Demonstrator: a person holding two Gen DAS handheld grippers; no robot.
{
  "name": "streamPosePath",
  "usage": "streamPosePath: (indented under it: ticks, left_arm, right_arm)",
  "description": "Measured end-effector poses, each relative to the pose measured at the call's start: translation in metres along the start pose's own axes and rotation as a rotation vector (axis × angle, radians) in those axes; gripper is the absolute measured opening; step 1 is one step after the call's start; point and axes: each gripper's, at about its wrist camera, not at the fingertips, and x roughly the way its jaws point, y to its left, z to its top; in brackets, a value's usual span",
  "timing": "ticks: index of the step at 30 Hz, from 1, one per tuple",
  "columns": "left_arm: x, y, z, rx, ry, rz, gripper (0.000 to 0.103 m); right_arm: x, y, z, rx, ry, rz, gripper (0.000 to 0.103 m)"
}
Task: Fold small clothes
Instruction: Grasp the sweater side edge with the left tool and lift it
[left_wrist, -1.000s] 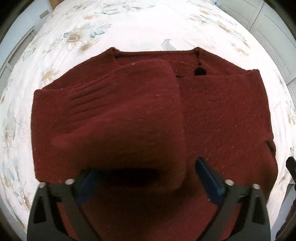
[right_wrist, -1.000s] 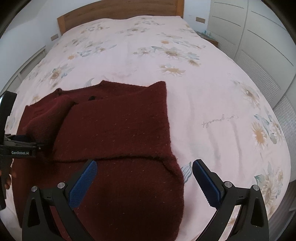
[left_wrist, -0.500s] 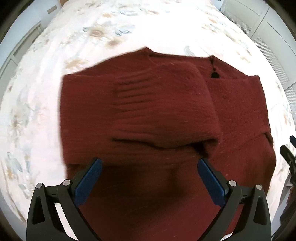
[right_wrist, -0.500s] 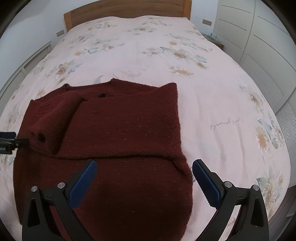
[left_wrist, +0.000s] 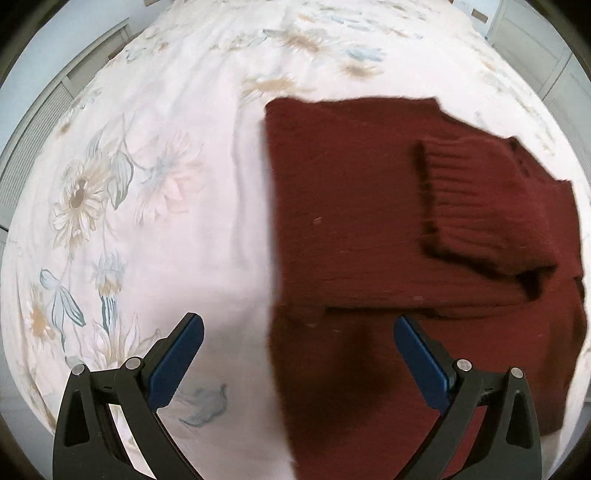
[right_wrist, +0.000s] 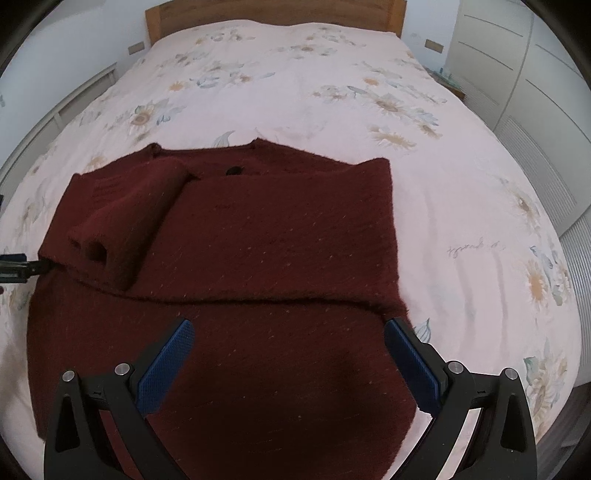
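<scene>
A dark red knitted sweater (right_wrist: 258, 236) lies flat on the bed, both sleeves folded in over its body. The left sleeve's ribbed cuff (left_wrist: 476, 206) rests on top; in the right wrist view the same cuff (right_wrist: 110, 236) shows its open end. My left gripper (left_wrist: 295, 332) hovers open over the sweater's left edge, holding nothing. My right gripper (right_wrist: 288, 332) is open above the sweater's lower right part, also with nothing in it. A tip of the left gripper (right_wrist: 14, 267) shows at the far left edge of the right wrist view.
The floral bedsheet (right_wrist: 461, 184) covers a wide bed with a wooden headboard (right_wrist: 273, 7) at the far end. White wardrobe doors (right_wrist: 517, 66) stand to the right. A low white rail (left_wrist: 55, 110) runs along the left side of the bed.
My left gripper let go of the sleeve, which now rests on the sweater, and swung left to the sweater's left edge. My right gripper drew slightly closer over the sweater.
</scene>
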Motion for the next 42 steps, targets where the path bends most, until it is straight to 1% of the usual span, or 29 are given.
streamPosePath:
  ticks: [3,4,5,7,9,11,12,14,15,16,17,18,19,20,23,25,28,31,34,35,38,42]
  left_arm:
    - [0.016,-0.002,0.002,0.029,0.014,0.044,0.1]
    - [0.021,-0.003,0.002,0.035,0.018,0.05,0.098]
    - [0.026,-0.005,0.003,0.04,0.019,0.048,0.093]
    - [0.033,-0.01,0.007,0.042,0.019,0.032,0.087]
    - [0.039,-0.013,0.011,0.037,0.011,0.019,0.085]
    - [0.04,-0.015,0.015,0.035,0.007,-0.006,0.074]
    - [0.04,-0.016,0.017,0.034,0.007,-0.018,0.071]
    - [0.039,-0.02,0.017,0.047,-0.006,-0.032,0.055]
    - [0.039,-0.024,0.019,0.059,-0.011,-0.042,0.05]
    - [0.042,-0.029,0.024,0.069,-0.013,-0.055,0.036]
    - [0.041,-0.033,0.025,0.076,-0.017,-0.076,0.026]
    - [0.041,-0.035,0.026,0.076,-0.023,-0.073,0.023]
    - [0.039,-0.034,0.027,0.08,-0.027,-0.065,0.016]
    - [0.038,-0.035,0.029,0.081,-0.033,-0.06,0.013]
    - [0.036,-0.03,0.031,0.063,-0.036,-0.083,0.011]
    - [0.037,-0.023,0.032,0.052,-0.031,-0.08,0.011]
    - [0.04,-0.017,0.032,0.029,-0.022,-0.111,0.011]
    - [0.042,-0.018,0.033,0.028,-0.021,-0.111,0.012]
    - [0.039,-0.027,0.034,0.026,-0.012,-0.098,0.012]
    - [0.051,-0.038,0.047,0.023,-0.01,-0.093,0.012]
    - [0.05,-0.048,0.044,0.039,-0.015,-0.08,0.012]
    - [0.052,-0.055,0.046,0.039,-0.017,-0.075,0.012]
  right_arm:
    - [0.003,0.006,-0.001,-0.017,0.015,-0.006,0.102]
    - [0.004,0.009,-0.001,-0.024,0.019,-0.009,0.102]
    - [0.004,0.011,-0.001,-0.031,0.021,-0.012,0.102]
    - [0.004,0.017,0.0,-0.044,0.022,-0.015,0.102]
    - [0.004,0.023,0.003,-0.056,0.02,-0.015,0.102]
    - [0.004,0.033,0.008,-0.076,0.014,-0.01,0.102]
    - [0.003,0.04,0.012,-0.091,0.01,-0.006,0.102]
    - [0.003,0.051,0.018,-0.114,0.003,0.0,0.102]
    - [0.002,0.057,0.021,-0.127,-0.002,0.005,0.102]
    - [0.001,0.064,0.026,-0.143,-0.008,0.011,0.102]
    - [0.0,0.07,0.029,-0.158,-0.014,0.017,0.102]
    - [-0.002,0.079,0.034,-0.179,-0.024,0.024,0.102]
    - [-0.002,0.085,0.037,-0.193,-0.031,0.027,0.102]
    - [-0.004,0.093,0.042,-0.214,-0.039,0.032,0.102]
    - [-0.006,0.116,0.053,-0.275,-0.056,0.049,0.102]
    - [-0.006,0.134,0.062,-0.322,-0.07,0.06,0.102]
    - [0.0,0.161,0.072,-0.385,-0.071,0.082,0.102]
    - [0.015,0.19,0.076,-0.464,-0.039,0.098,0.102]
    - [0.032,0.216,0.074,-0.541,-0.012,0.088,0.102]
    - [0.038,0.222,0.074,-0.557,-0.002,0.087,0.102]
    - [0.057,0.237,0.075,-0.583,0.026,0.078,0.102]
    - [0.08,0.249,0.077,-0.582,0.068,0.063,0.102]
